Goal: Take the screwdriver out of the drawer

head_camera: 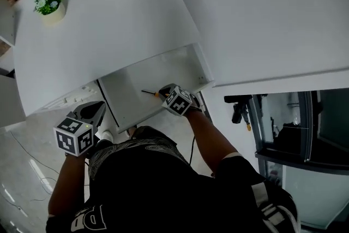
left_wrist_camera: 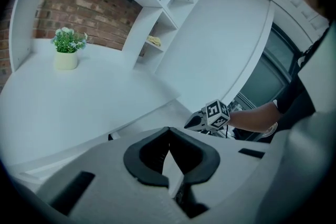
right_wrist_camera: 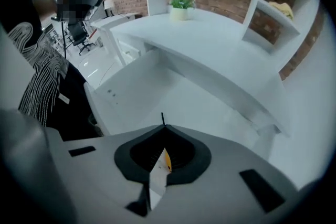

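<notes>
A white drawer point(head_camera: 158, 71) stands pulled out from under the white desk point(head_camera: 109, 30). In it lies the screwdriver point(head_camera: 148, 93), its thin dark shaft pointing left and its orange handle at the right. My right gripper point(head_camera: 163, 91) is shut on that handle. In the right gripper view the orange handle shows between the closed jaws and the screwdriver point(right_wrist_camera: 163, 119) shaft tip sticks out past my right gripper point(right_wrist_camera: 164, 132) over the drawer floor point(right_wrist_camera: 178, 89). My left gripper point(head_camera: 97, 108) hangs left of the drawer. The left gripper point(left_wrist_camera: 169, 131) is shut on nothing.
A potted plant point(head_camera: 50, 1) stands at the desk's far left corner. White shelves point(left_wrist_camera: 157, 13) rise at the back, one holding a yellow object point(right_wrist_camera: 284, 8). A dark glass-fronted unit point(head_camera: 305, 133) is at the right. The person's torso in black fills the lower foreground.
</notes>
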